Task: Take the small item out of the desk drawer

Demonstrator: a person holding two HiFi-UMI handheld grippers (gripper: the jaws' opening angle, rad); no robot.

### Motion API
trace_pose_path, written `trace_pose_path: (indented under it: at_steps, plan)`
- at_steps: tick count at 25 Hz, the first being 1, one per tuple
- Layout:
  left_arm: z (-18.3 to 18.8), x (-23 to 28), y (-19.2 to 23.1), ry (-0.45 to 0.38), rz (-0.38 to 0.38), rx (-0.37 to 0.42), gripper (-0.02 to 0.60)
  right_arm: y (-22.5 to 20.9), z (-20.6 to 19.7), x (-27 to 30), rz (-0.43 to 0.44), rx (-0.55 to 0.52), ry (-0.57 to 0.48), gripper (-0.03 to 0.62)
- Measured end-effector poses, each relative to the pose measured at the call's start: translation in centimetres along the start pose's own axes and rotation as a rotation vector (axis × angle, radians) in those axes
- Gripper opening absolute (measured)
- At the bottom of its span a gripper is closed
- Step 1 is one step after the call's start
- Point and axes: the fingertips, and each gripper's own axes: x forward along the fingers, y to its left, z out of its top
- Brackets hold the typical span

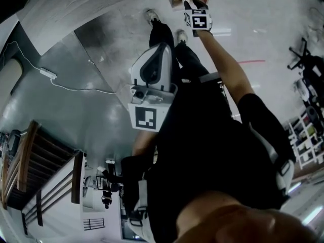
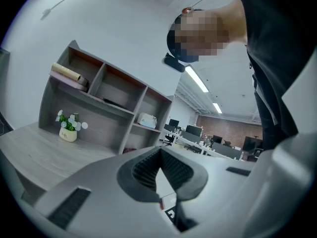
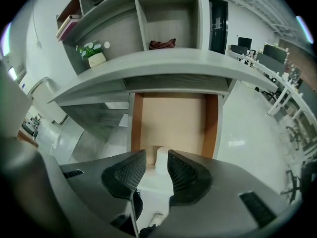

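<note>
The right tool (image 3: 156, 155) is held released over the open drawer (image 3: 171, 118), a small white item (image 3: 162, 160) standing between its parted jaws, and the left tool (image 2: 159, 152) is seen clenched on nothing.

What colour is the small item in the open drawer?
White: the small item stands out against the tan drawer bottom, clearest in the right gripper view.

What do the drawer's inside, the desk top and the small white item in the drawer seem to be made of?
Drawer floor: plain tan board, matte, perhaps laminate. Desk top: grey wood-grain laminate, it seems. Small white item: smooth, likely plastic.
</note>
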Motion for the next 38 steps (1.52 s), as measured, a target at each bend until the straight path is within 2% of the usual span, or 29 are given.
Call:
trace_pose_path:
  at_steps: [4,12,26,38]
  plan:
    - [-1.3,-0.3,0.5,0.03,0.003,-0.01,-0.002,-0.9,-0.5,1.9,-0.049,0.011,0.037,0.118]
    - [-2.2,-0.4,1.6,0.039,0.009,-0.027,-0.002,-1.4,-2.3,4.9,-0.078,0.025,0.112,0.137]
    - [-3.4,-0.5,2.5,0.063,0.008,-0.029,-0.002,-2.2,-3.0,7.4,-0.086,0.079,0.154,0.14]
    - [-3.1,-0.4,2.1,0.041,0.028,-0.032,-0.002,-2.5,-1.9,6.1,-0.078,0.076,0.119,0.138]
